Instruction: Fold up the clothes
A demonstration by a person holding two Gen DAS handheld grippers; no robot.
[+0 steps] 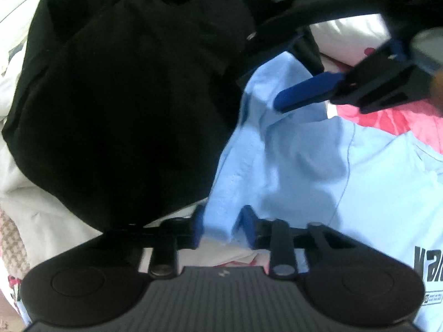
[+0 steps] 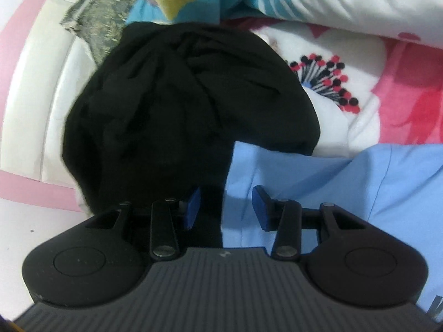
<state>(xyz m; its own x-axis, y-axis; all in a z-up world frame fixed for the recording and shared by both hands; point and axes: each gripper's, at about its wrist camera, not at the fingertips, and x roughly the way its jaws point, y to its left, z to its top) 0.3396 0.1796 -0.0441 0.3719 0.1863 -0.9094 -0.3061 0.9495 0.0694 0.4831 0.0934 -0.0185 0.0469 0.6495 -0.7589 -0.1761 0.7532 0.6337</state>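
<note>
Two garments share the bed (image 2: 326, 121) here, its floral cover showing around them: a big rumpled black garment (image 1: 116, 105) and, just beside it and touching along one edge, the light blue T-shirt (image 1: 318, 166) that looks to be the one getting folded. The left gripper (image 1: 224, 227) has its jaws closed on a bunched edge of that blue shirt, cloth pinched between the blue pads. The right gripper (image 2: 227, 207) hovers with jaws apart, nothing between them, poised over the seam where blue meets black. To my eye the right needs a clean bite of blue only, clear of the black cloth. Then both should lift evenly, keep the edge taut, and lay it over flat.
</note>
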